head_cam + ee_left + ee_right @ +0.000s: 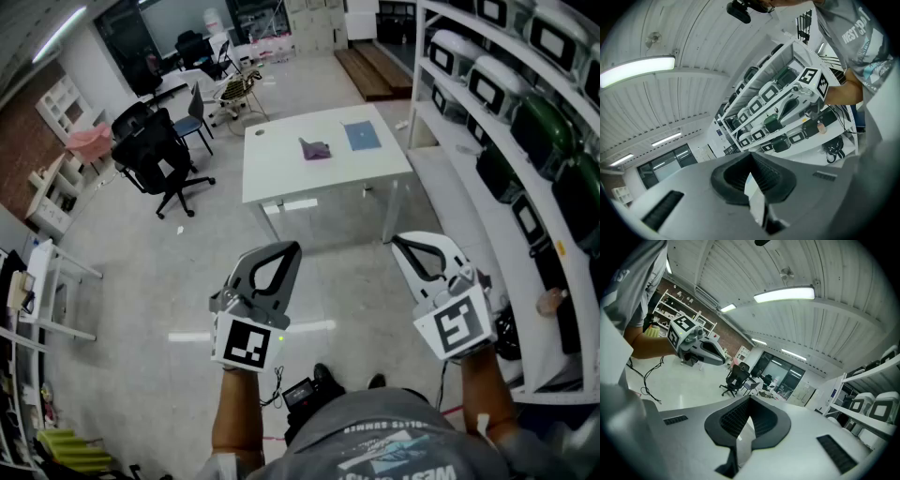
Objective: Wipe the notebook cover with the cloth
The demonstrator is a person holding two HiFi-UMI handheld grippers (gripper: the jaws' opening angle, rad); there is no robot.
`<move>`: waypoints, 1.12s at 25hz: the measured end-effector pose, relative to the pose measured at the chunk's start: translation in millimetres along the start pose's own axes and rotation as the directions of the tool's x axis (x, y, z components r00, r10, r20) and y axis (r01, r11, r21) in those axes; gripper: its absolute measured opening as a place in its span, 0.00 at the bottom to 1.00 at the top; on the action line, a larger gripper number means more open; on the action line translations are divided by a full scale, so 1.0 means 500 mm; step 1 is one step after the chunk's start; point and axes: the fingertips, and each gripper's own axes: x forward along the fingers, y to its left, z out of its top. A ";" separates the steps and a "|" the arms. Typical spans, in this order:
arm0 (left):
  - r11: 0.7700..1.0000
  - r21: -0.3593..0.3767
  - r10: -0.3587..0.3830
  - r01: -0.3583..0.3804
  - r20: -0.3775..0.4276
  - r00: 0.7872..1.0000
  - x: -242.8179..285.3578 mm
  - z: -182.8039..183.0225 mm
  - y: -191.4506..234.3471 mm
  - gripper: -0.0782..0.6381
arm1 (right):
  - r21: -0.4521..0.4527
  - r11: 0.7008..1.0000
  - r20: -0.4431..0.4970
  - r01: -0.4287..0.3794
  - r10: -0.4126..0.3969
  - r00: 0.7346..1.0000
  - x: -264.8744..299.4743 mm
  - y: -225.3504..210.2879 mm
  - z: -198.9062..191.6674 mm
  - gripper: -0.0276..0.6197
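Notebook blue, flat on tbl, cloth beside

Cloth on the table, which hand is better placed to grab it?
Left, slightly. The cloth lies left of the notebook, more in line with the left gripper; the right gripper faces the notebook. Both are shut, empty and well short of the table.

On the white table, the cloth lies near the notebook.
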 end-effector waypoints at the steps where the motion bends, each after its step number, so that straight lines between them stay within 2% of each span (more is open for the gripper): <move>1: 1.000 0.000 0.000 0.000 0.001 1.000 0.001 0.000 -0.002 0.11 | -0.001 1.000 -0.001 -0.001 0.001 1.000 0.000 0.000 -0.001 0.09; 10: 1.000 -0.007 0.004 -0.004 0.002 1.000 0.005 -0.015 0.006 0.11 | 0.003 1.000 -0.015 -0.002 0.002 1.000 0.014 0.003 -0.012 0.09; 20: 1.000 -0.001 -0.022 0.022 -0.020 1.000 0.022 -0.049 0.026 0.11 | 0.050 0.999 0.005 0.012 -0.012 1.000 0.056 -0.004 -0.006 0.09; 28: 0.999 -0.005 -0.054 0.054 0.009 0.998 0.030 -0.100 0.075 0.11 | 0.011 0.999 -0.008 0.044 -0.044 0.999 0.134 -0.001 0.026 0.09</move>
